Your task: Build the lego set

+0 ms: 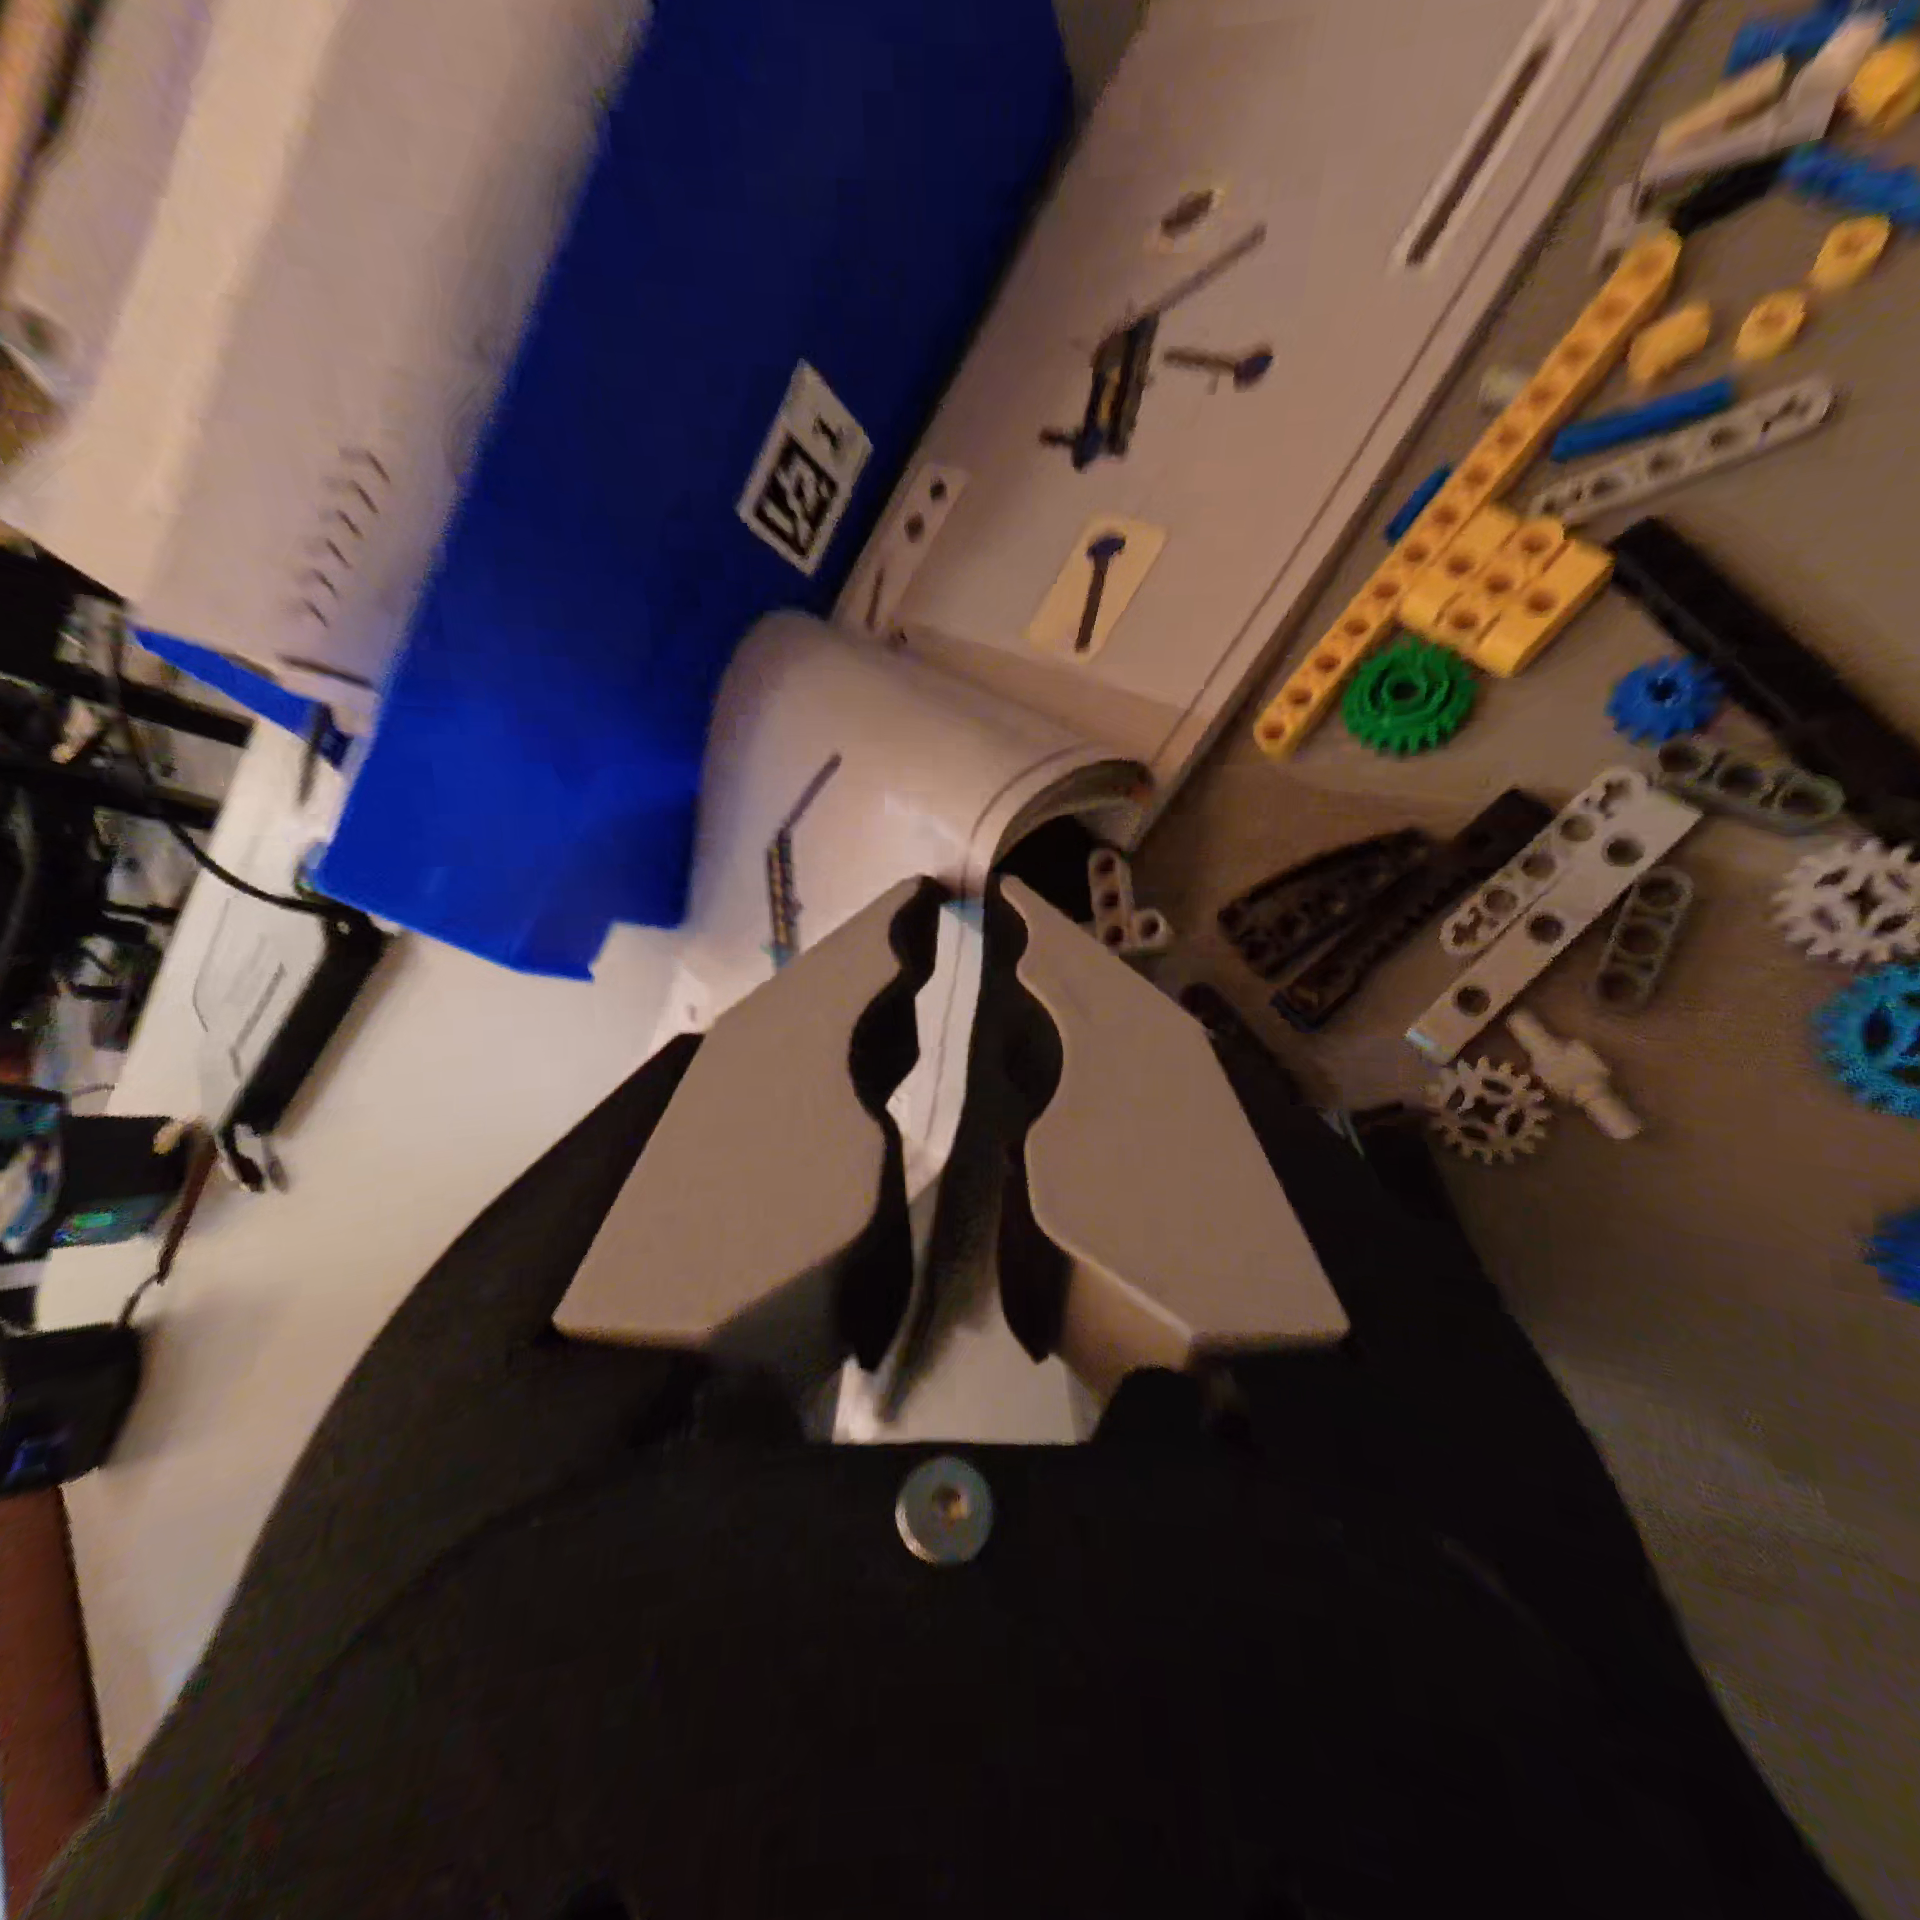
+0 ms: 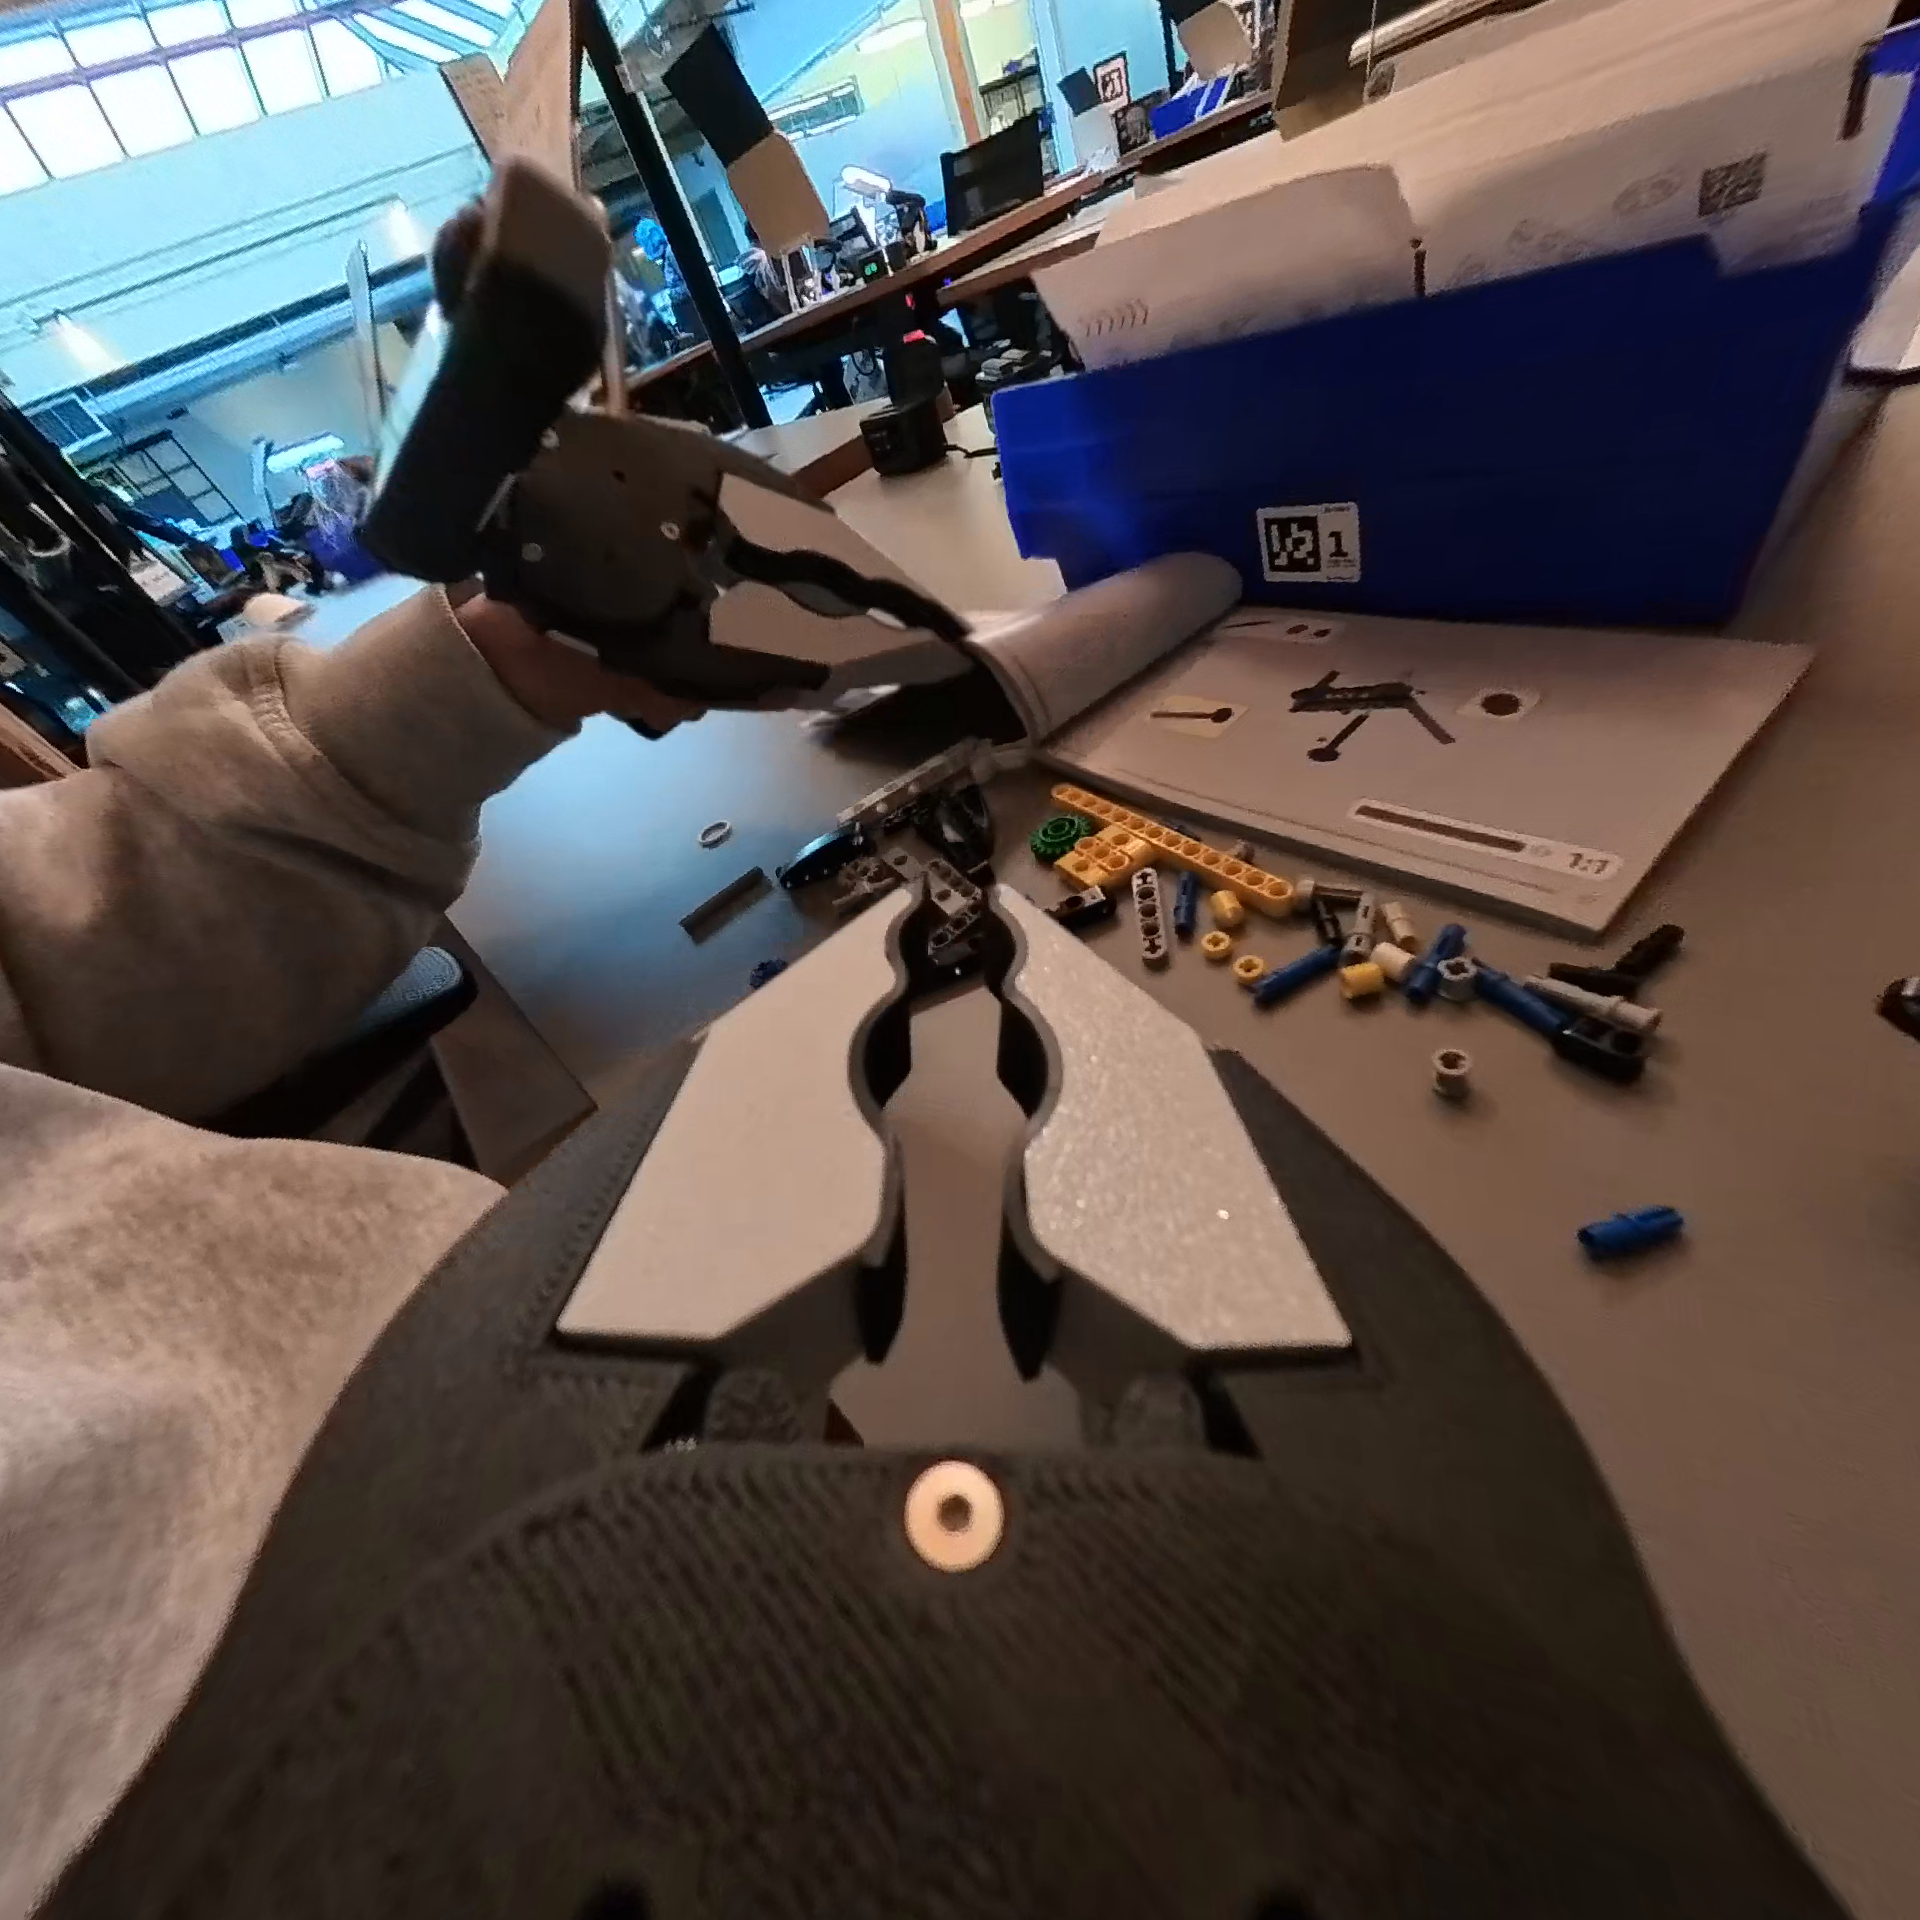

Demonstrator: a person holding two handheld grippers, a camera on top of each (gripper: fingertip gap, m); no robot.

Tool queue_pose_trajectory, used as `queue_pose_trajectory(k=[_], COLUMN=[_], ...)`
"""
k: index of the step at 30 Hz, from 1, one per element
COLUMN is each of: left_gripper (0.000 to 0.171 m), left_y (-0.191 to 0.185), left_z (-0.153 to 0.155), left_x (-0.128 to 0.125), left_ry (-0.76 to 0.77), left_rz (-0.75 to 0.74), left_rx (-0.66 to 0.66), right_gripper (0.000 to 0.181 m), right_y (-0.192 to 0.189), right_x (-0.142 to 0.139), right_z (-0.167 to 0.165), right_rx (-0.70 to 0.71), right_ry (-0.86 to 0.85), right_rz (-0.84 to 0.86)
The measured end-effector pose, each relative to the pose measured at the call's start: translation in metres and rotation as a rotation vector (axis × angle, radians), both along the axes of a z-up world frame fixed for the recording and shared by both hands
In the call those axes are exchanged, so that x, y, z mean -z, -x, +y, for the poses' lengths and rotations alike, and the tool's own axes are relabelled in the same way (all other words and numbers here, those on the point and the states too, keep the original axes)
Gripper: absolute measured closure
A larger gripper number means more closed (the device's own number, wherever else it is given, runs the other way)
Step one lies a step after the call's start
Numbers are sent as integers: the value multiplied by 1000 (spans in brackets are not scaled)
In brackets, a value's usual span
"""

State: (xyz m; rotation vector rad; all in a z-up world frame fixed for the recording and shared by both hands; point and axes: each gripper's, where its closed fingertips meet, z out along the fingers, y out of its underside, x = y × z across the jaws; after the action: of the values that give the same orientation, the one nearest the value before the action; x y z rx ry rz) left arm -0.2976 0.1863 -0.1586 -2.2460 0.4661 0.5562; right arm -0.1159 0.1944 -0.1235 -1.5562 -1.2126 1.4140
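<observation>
My left gripper (image 1: 961, 896) is shut on a page (image 1: 883, 769) of the white instruction booklet (image 1: 1195, 343) and curls it over; in the right wrist view it (image 2: 961, 636) pinches the curled page (image 2: 1101, 634) above the table. Loose Lego parts lie beside the booklet: a yellow beam assembly (image 1: 1455, 561), a green gear (image 1: 1410, 696), black beams (image 1: 1340, 914), grey beams (image 1: 1558, 914) and gears. My right gripper (image 2: 951, 909) is open by a narrow gap and empty, low over grey and black parts (image 2: 935, 831). The yellow assembly (image 2: 1164, 847) lies to its right.
A blue bin (image 2: 1455, 457) with a tag and white papers stands behind the booklet (image 2: 1455, 748). Blue pins and small bushes (image 2: 1455, 977) are scattered right of the yellow beam, and one blue pin (image 2: 1629, 1231) lies apart. A person's sleeve (image 2: 260, 810) fills the left. One gripper's finger ends stand about 20 cm off the other's. The left tips stand about 8 cm off the green gear (image 1: 1410, 696). It is also in sight in the right wrist view (image 2: 1049, 831).
</observation>
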Motion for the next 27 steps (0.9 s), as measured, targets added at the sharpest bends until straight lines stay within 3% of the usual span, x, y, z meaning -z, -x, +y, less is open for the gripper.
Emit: queue_pose_trajectory(k=[9, 15, 27], left_gripper=[171, 171, 170], left_y=[10, 23, 33], left_z=[51, 74, 74], left_x=[-73, -83, -82], left_ry=[-95, -41, 26], left_rz=[4, -108, -177], left_rx=[-36, -104, -193], right_gripper=[174, 175, 174], right_y=[-9, -15, -13], right_x=[-13, -22, -18], right_z=[-4, 1, 0], right_rx=[-17, -4, -14], right_ry=[-27, -30, 5], right_rz=[32, 59, 45])
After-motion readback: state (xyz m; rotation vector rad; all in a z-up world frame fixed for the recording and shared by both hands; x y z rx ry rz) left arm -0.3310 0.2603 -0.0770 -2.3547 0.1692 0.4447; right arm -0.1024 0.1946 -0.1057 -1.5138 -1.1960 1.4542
